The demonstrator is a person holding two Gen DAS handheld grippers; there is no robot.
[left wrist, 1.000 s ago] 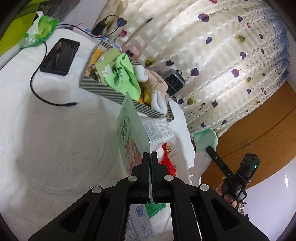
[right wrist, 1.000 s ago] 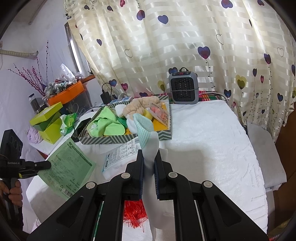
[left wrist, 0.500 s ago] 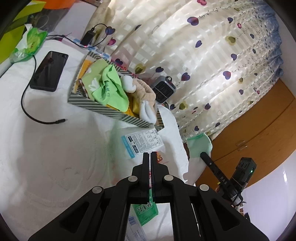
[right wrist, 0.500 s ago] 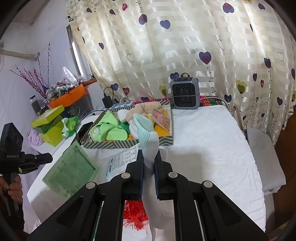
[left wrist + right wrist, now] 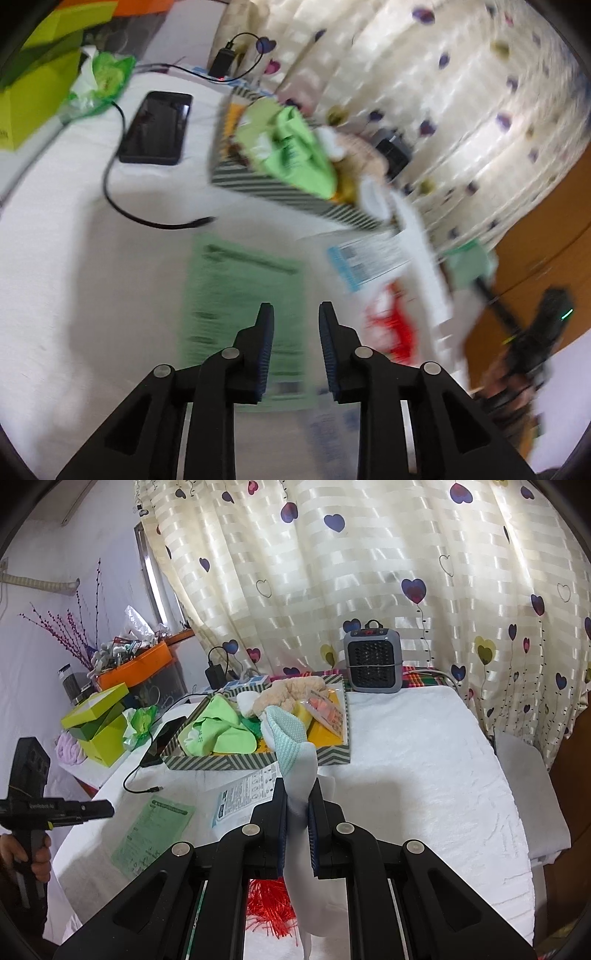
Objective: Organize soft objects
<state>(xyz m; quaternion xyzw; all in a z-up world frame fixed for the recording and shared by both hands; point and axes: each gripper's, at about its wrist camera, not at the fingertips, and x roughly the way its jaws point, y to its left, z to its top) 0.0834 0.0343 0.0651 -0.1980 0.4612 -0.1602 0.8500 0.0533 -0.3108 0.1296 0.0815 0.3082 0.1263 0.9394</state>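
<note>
The right hand-held gripper (image 5: 298,814) pinches a white sock (image 5: 301,775), its long axis running forward between the pads toward the striped tray (image 5: 236,762) of soft things straight ahead. The left hand-held gripper (image 5: 295,325), its jaws just spread and gripping nothing, hangs over a green leaflet (image 5: 247,295) on the counter (image 5: 424,775), short of the tray. I'd judge the right one better placed.

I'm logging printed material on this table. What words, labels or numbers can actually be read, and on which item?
None legible.
Green leaflet: print too small.
White instruction sheet: too small.
Left gripper body: a white label, too small to read.
Heater display: red, unreadable.
Left wrist view: blurred.
</note>
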